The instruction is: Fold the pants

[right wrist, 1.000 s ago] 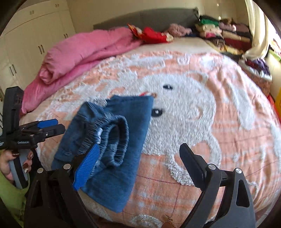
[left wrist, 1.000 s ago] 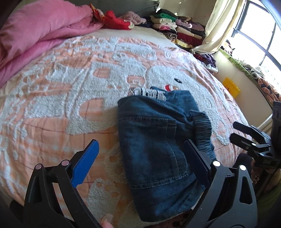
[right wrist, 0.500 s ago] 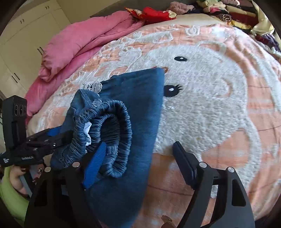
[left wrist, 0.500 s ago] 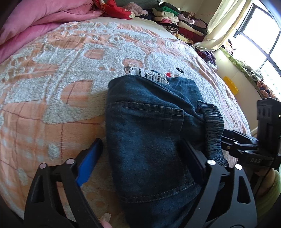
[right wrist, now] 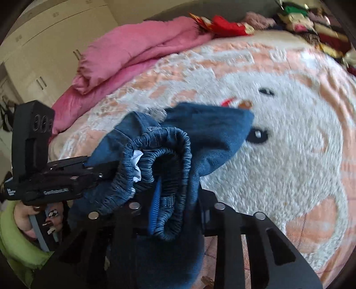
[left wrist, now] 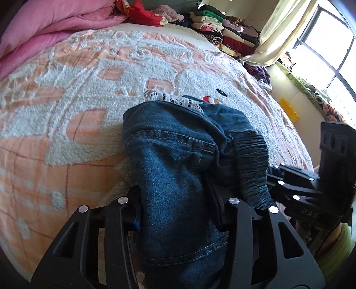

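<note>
Folded dark blue denim pants (left wrist: 178, 160) lie on the peach and white bedspread (left wrist: 66, 100) near the bed's front edge. My left gripper (left wrist: 175, 204) is closing, its pads pressing both sides of the pants' near pocket end, and the denim bunches up between them. In the right wrist view the pants (right wrist: 211, 133) show their gathered elastic waistband (right wrist: 169, 151). My right gripper (right wrist: 178, 206) is closing on that waistband, which is squeezed between the blue pad (right wrist: 156, 200) and the black finger. Each view shows the other gripper at the pants' side: right gripper (left wrist: 300, 189), left gripper (right wrist: 55, 177).
A pink duvet (right wrist: 133, 51) is heaped at the back left of the bed. Stacks of folded clothes (left wrist: 222, 33) and a red garment (left wrist: 142, 13) line the far edge. A curtain and window (left wrist: 322, 44) stand at the right. A hand and green sleeve (right wrist: 20, 233) hold the left gripper.
Both grippers moved down and in onto the pants and went from wide open to closed on the denim. The fabric has bunched and lifted at the waistband end.
</note>
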Tool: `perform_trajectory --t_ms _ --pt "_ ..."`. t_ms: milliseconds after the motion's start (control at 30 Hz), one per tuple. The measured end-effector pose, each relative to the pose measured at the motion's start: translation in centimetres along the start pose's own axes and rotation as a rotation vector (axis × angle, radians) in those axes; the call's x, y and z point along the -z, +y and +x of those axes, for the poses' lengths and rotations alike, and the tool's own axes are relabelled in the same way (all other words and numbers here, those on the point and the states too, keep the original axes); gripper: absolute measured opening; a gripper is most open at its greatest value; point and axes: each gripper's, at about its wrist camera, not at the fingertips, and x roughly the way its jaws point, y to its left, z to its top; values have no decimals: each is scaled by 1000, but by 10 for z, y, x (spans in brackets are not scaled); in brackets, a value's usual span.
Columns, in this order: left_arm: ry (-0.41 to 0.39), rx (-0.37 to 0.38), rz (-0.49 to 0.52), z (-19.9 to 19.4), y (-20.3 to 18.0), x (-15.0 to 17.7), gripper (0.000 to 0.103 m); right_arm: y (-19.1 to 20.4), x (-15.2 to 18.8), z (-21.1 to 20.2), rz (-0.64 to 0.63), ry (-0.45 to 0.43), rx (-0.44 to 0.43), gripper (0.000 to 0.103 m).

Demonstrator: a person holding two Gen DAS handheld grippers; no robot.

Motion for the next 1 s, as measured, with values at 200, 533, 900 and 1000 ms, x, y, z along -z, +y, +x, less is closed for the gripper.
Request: perform_trajectory --t_ms 200,533,900,1000 --pt "-48 -2 17 -14 -7 -21 34 14 -20 -10 -60 -47 24 25" --pt "-108 -12 11 -9 -3 -67 34 4 -64 1 -73 -93 56 25" --pt "-90 -28 -2 10 8 -81 35 -6 -87 26 -79 -78 106 25" --pt "-72 -33 -9 17 13 -80 38 -8 -86 31 -77 -63 122 27"
